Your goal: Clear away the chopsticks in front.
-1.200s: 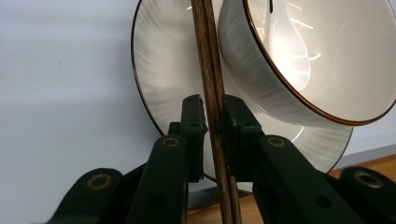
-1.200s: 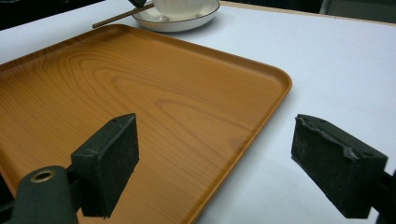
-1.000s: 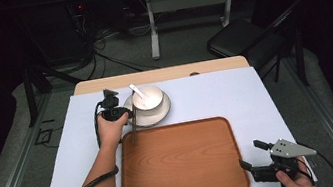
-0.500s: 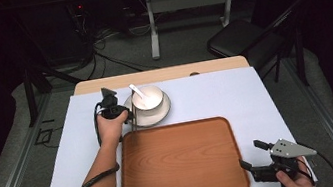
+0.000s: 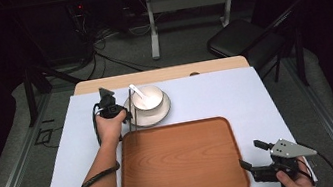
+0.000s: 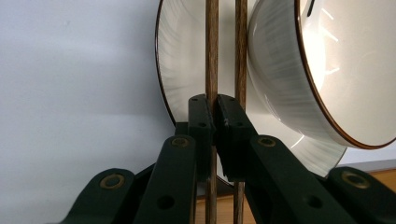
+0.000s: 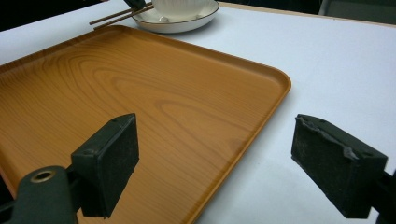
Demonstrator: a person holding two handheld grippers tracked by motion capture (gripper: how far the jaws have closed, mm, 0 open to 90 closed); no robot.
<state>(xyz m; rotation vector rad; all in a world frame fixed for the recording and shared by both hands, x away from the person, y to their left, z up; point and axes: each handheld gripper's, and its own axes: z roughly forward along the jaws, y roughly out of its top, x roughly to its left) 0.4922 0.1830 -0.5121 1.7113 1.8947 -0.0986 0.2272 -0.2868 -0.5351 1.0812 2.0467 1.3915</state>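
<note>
Dark brown wooden chopsticks (image 6: 211, 51), a slim straight pair, are lying on the white table beside a brown-rimmed white plate (image 5: 142, 119) bearing a bowl (image 5: 149, 97); the left gripper (image 6: 214, 116) is pinching one stick, its jaws having just been closing. The right gripper (image 7: 229, 170) is standing spread over the wooden tray's (image 5: 180, 162) corner.

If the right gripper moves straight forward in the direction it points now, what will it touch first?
Probably the wooden tray: the open right gripper points across the tray's near right corner toward the plate with the bowl. If it passes above the tray, the plate comes next; height is unclear.
</note>
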